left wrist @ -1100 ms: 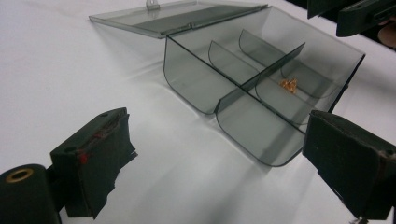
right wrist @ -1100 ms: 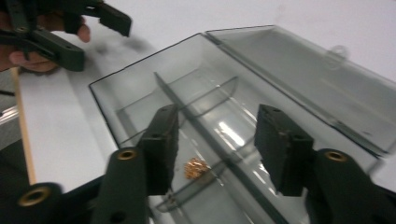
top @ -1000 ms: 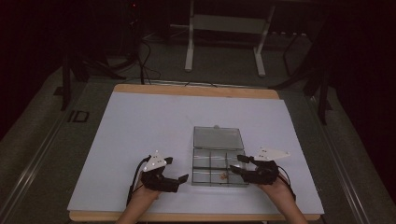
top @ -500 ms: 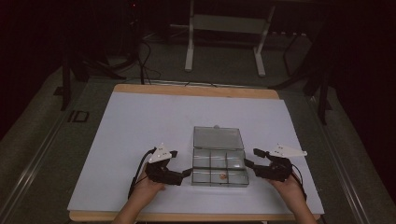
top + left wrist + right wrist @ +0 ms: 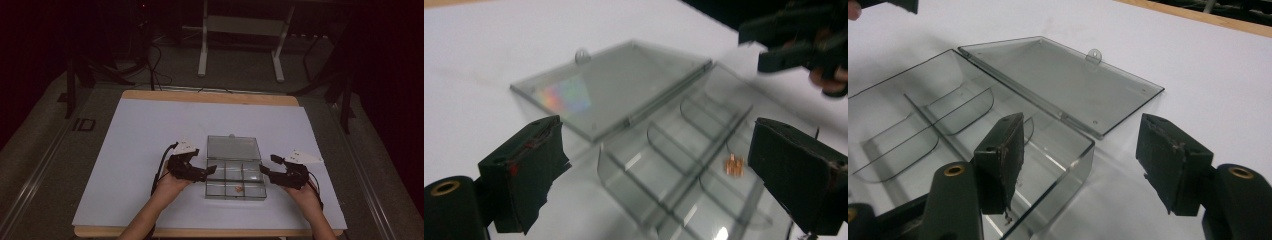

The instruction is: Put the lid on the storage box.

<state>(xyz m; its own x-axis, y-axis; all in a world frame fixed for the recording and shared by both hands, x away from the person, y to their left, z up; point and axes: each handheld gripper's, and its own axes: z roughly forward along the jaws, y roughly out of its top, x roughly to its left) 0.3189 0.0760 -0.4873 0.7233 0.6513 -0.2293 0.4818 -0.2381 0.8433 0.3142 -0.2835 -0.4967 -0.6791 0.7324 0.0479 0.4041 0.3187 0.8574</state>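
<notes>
Both grippers now farther apart, left gripper (image 5: 210,171) and right gripper (image 5: 263,171) flanking the open clear box (image 5: 235,177), jaws wide.

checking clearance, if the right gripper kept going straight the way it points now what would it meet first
Probably the clear divided box: the right gripper points at its near side wall, with its open jaws straddling a corner in the right gripper view. Depth is hard to judge.

The open clear box (image 5: 235,174) is flanked closely by both grippers, while the white mat (image 5: 150,130) beyond its lid lies unobstructed.
</notes>
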